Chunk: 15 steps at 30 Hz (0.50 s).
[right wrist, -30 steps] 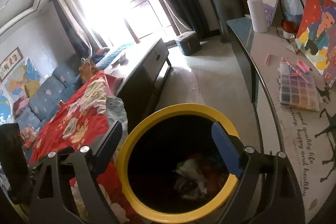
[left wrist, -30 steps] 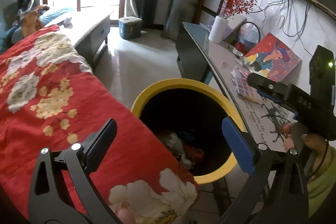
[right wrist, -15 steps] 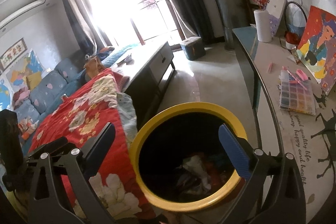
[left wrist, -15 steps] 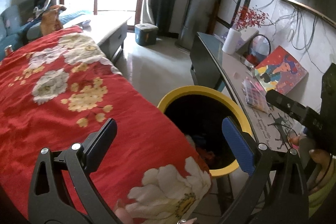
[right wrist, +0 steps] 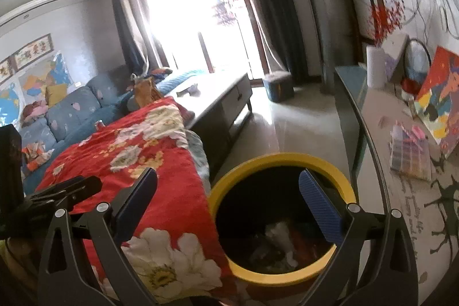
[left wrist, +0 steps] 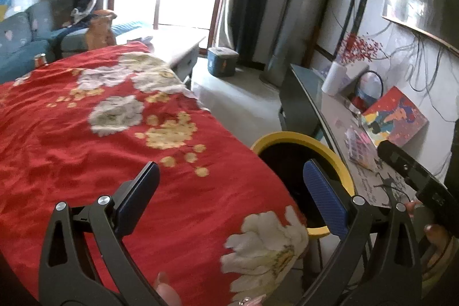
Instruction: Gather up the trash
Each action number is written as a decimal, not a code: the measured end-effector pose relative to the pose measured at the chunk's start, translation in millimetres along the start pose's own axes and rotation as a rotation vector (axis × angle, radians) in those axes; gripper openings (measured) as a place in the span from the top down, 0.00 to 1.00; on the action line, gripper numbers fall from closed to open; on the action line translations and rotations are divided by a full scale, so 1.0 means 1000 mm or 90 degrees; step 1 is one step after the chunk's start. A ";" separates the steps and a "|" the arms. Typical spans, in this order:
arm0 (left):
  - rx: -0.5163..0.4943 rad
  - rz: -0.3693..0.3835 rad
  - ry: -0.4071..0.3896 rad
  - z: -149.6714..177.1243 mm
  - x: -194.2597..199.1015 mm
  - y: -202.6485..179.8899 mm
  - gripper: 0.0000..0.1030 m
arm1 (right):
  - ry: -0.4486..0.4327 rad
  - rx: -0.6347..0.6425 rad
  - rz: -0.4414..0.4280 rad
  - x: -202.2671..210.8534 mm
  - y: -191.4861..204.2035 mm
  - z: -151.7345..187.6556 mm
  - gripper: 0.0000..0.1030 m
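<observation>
A round bin with a yellow rim (right wrist: pixel 282 159) stands on the floor between the red flowered blanket (right wrist: pixel 129 157) and the side table; crumpled trash (right wrist: pixel 279 234) lies inside it. My right gripper (right wrist: pixel 229 205) is open and empty above the bin's near left rim. My left gripper (left wrist: pixel 232 191) is open and empty over the red blanket (left wrist: pixel 100 148), with the bin's yellow rim (left wrist: pixel 304 138) to its right. The right gripper's body (left wrist: pixel 416 177) shows at the right edge of the left wrist view.
A side table (right wrist: pixel 407 191) on the right holds a bead box (right wrist: pixel 410 157), a painting (right wrist: pixel 439 93) and a white vase (right wrist: pixel 375 70). A low coffee table (right wrist: pixel 218 96), a blue sofa (right wrist: pixel 71 111) and a small blue box (left wrist: pixel 222 63) stand further back.
Both grippers have pulled up and away to the left. The bin has slid right and lower in both views and more of the red blanket shows. Both jaws stayed open.
</observation>
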<state>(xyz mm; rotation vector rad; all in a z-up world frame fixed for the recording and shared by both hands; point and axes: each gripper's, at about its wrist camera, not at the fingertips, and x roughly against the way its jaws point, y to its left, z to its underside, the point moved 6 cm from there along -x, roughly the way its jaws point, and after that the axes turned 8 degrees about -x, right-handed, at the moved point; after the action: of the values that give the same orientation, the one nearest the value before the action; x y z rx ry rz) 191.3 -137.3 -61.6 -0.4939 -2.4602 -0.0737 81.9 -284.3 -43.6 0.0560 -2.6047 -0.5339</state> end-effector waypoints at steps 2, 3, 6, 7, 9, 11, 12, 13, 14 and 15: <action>0.004 -0.010 -0.007 0.002 0.007 0.007 0.11 | -0.013 0.013 -0.004 0.004 0.011 0.001 0.06; 0.005 -0.014 -0.012 0.003 0.010 0.009 0.11 | -0.020 0.020 -0.005 0.005 0.017 0.002 0.06; 0.003 -0.027 -0.028 0.007 0.022 0.018 0.11 | -0.040 0.039 -0.012 0.009 0.033 0.007 0.06; 0.001 -0.033 -0.035 0.009 0.027 0.021 0.11 | -0.047 0.049 -0.013 0.011 0.037 0.009 0.06; -0.004 -0.040 -0.048 0.012 0.035 0.025 0.11 | -0.070 0.067 -0.018 0.015 0.048 0.011 0.06; -0.008 -0.049 -0.061 0.015 0.043 0.029 0.11 | -0.095 0.079 -0.021 0.020 0.057 0.014 0.06; -0.010 -0.052 -0.069 0.017 0.048 0.030 0.11 | -0.110 0.090 -0.023 0.023 0.062 0.016 0.06; -0.012 -0.057 -0.077 0.019 0.053 0.032 0.11 | -0.130 0.101 -0.021 0.027 0.067 0.018 0.06; -0.013 -0.061 -0.084 0.020 0.057 0.033 0.11 | -0.142 0.106 -0.019 0.029 0.070 0.019 0.06; -0.015 -0.066 -0.093 0.022 0.061 0.034 0.11 | -0.157 0.110 -0.019 0.032 0.074 0.021 0.06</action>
<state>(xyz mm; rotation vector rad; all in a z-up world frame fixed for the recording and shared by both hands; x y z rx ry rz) 146.1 -81.2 -45.2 -0.3935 -2.6301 -0.1132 48.0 -212.1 -18.5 0.0911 -2.8901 -0.3435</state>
